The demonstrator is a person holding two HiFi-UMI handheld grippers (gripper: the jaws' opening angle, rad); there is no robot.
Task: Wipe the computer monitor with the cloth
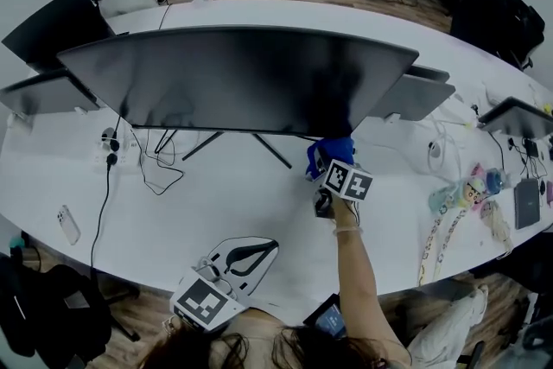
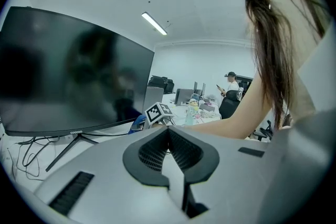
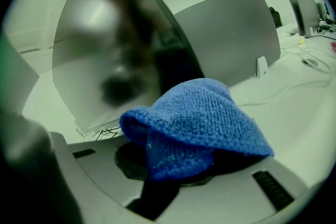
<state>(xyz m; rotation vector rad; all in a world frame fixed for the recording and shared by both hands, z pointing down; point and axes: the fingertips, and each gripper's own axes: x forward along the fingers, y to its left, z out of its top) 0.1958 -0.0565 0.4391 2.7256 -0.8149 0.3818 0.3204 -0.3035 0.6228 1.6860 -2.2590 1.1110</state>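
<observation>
Left hand-held gripper [image 1: 259, 251]: nearest to the person, low over the table's [image 1: 233, 194] front edge. Its jaws are together with nothing between them, and it's out of the action.
Right hand-held gripper [image 3: 176, 165]: reaching forward on an outstretched arm, jaws clamped on the cloth.
Cloth [image 3: 194, 123]: blue knitted weave, bunched into a soft mound over the jaw tips. It sits at the monitor's lower right corner, but I can't tell whether it touches.
Cloth handling: light, limp and grippy by the look of it. Pinching a gathered fold, as here, leaves a padded face to lead.
Monitor [image 1: 242, 78]: wide, curved and dark, standing on thin legs mid-table. The glossy panel probably marks easily and could rock, so light pressure is best, with only cloth meeting it.
Beyond: more screens [image 1: 52, 26] stand along the far edge.
</observation>
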